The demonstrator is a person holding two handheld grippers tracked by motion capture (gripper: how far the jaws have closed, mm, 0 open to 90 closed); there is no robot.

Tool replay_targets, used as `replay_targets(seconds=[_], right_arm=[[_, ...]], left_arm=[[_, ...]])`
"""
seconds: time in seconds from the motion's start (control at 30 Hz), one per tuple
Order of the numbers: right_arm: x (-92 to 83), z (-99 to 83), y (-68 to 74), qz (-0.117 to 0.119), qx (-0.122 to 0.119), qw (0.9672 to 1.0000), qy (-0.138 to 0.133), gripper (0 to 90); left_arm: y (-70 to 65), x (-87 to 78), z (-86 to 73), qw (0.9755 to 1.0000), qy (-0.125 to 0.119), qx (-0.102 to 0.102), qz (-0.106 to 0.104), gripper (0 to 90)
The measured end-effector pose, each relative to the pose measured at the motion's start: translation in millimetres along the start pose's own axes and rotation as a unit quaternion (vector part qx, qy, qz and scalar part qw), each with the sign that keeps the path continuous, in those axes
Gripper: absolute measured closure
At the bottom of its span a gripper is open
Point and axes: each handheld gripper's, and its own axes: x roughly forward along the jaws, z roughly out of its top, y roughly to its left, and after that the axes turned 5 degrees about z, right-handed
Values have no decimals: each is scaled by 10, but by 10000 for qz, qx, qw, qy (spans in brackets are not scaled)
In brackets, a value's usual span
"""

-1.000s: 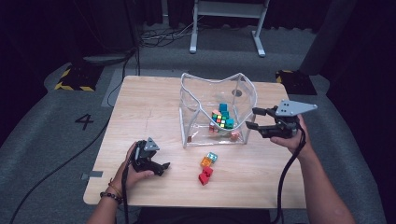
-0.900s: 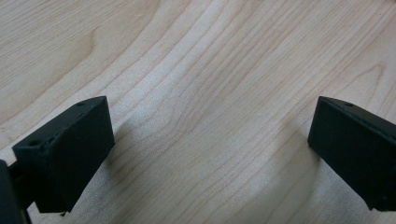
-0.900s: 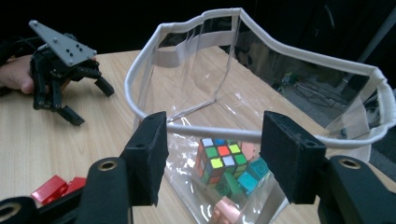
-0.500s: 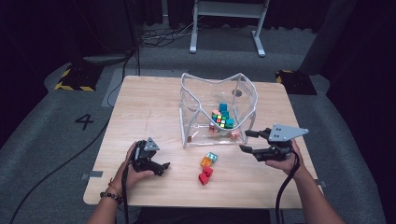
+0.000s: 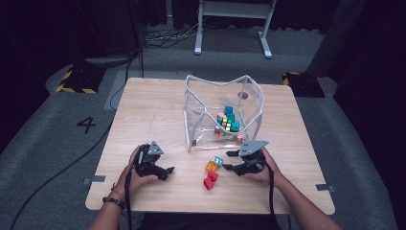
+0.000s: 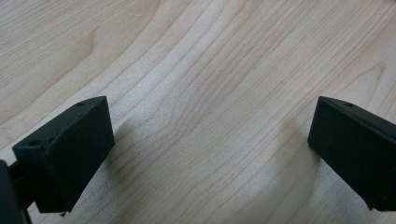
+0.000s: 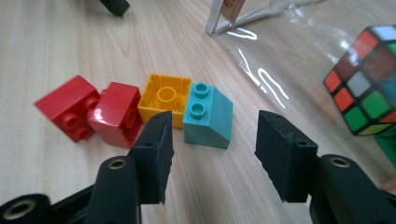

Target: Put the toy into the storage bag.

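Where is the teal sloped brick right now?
In the right gripper view the teal sloped brick lies on the table just ahead of the right gripper, touching the yellow brick, with the clear bag beyond it.

A teal sloped brick (image 7: 208, 115) lies studs-up just ahead of the right hand-held gripper (image 7: 212, 156) — touching a yellow brick (image 7: 166, 97).

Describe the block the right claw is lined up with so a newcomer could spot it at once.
Start at the clear plastic bag standing mid-table. On the bare wood just in front of it lies a short row of toy blocks. The teal block is the end one nearest the bag, beside the yellow block, and alone has a sloped face.
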Motion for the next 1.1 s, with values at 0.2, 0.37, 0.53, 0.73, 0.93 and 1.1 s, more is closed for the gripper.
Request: replay_targets(seconds=[0.2, 0.37, 0.53, 0.73, 0.93, 1.1], right_arm=[[184, -5, -5, 36, 175, 9996, 208, 471], [283, -24, -24, 36, 145, 9995, 279, 545], [322, -23, -28, 34, 165, 9994, 289, 538], [365, 5, -21, 68, 256, 9993, 263, 589], [275, -32, -26, -62, 241, 9993, 295, 592], [93, -66, -35, -162, 168, 9996, 143, 592]], left_arm=[[0, 0, 0, 10000, 0, 1, 0, 5], [0, 0, 0, 10000, -1, 0, 1, 5], [0, 0, 0, 10000, -2, 0, 1, 5], [0, 0, 0, 10000, -1, 0, 2, 5], [0, -1, 0, 10000, 1, 3, 3, 5], [0, 0, 0, 10000, 0, 2, 3, 5]])
